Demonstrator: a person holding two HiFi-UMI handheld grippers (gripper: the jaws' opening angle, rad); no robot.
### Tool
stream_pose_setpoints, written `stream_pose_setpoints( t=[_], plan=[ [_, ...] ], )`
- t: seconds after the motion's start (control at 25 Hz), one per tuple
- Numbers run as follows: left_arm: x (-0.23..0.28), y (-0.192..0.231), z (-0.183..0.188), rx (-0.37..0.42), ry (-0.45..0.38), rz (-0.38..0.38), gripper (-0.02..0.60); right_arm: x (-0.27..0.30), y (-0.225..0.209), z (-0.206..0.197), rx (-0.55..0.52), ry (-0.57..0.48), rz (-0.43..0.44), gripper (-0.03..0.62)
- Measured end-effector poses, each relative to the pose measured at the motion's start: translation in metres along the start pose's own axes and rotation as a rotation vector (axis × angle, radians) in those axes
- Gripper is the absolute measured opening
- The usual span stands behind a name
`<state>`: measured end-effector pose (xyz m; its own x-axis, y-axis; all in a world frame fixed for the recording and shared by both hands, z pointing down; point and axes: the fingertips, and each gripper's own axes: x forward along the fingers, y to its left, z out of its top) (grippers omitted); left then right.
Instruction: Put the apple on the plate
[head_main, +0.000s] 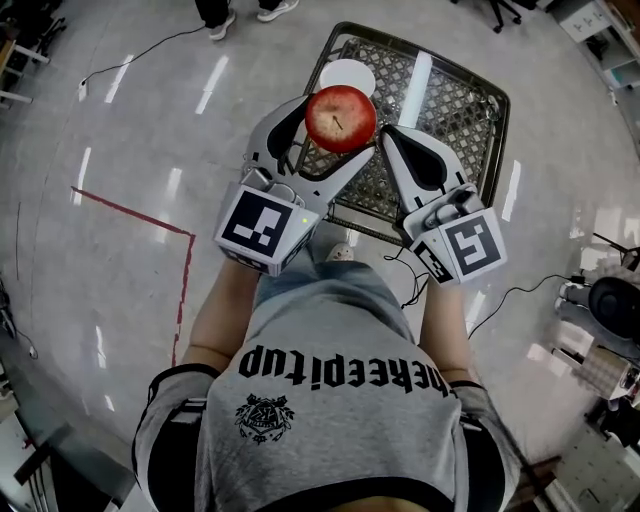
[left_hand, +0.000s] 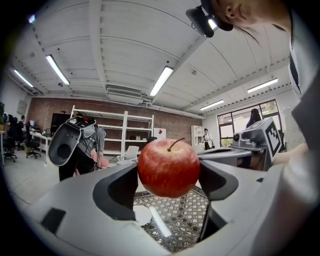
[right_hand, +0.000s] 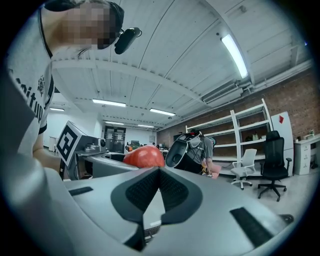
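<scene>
The left gripper (head_main: 330, 135) is clamped on the apple (head_main: 340, 118), one jaw on each side, holding it in the air above the wire table (head_main: 470, 110), with the white plate (head_main: 345, 72) just beyond it in the head view. The apple sits upright, stem up and leaning slightly right. Beside it, the right gripper (head_main: 390, 138) has its jaws pressed together, empty.

Upside-down black print "hekeepitup" on grey shirt (head_main: 330, 335), start of word unclear
</scene>
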<state>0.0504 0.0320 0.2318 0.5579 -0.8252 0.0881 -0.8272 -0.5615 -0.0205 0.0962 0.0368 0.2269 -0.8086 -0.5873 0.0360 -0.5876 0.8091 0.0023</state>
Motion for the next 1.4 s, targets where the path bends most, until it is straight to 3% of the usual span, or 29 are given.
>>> stream_pose_setpoints(
  t=[1.04, 1.2, 1.4],
  plan=[
    [0.054, 0.136, -0.014, -0.006, 0.089, -0.265, 0.416, 0.139, -0.041, -0.006, 0.052, 0.044, -0.26, 0.002],
    [0.063, 0.146, -0.018, 0.027, 0.067, -0.325, 0.416, 0.147, -0.045, -0.012, 0.067, 0.051, -0.317, 0.002],
    [0.069, 0.149, -0.028, 0.003, 0.102, -0.378, 0.416, 0.151, -0.048, -0.018, 0.068, 0.06, -0.374, 0.002]
  ],
)
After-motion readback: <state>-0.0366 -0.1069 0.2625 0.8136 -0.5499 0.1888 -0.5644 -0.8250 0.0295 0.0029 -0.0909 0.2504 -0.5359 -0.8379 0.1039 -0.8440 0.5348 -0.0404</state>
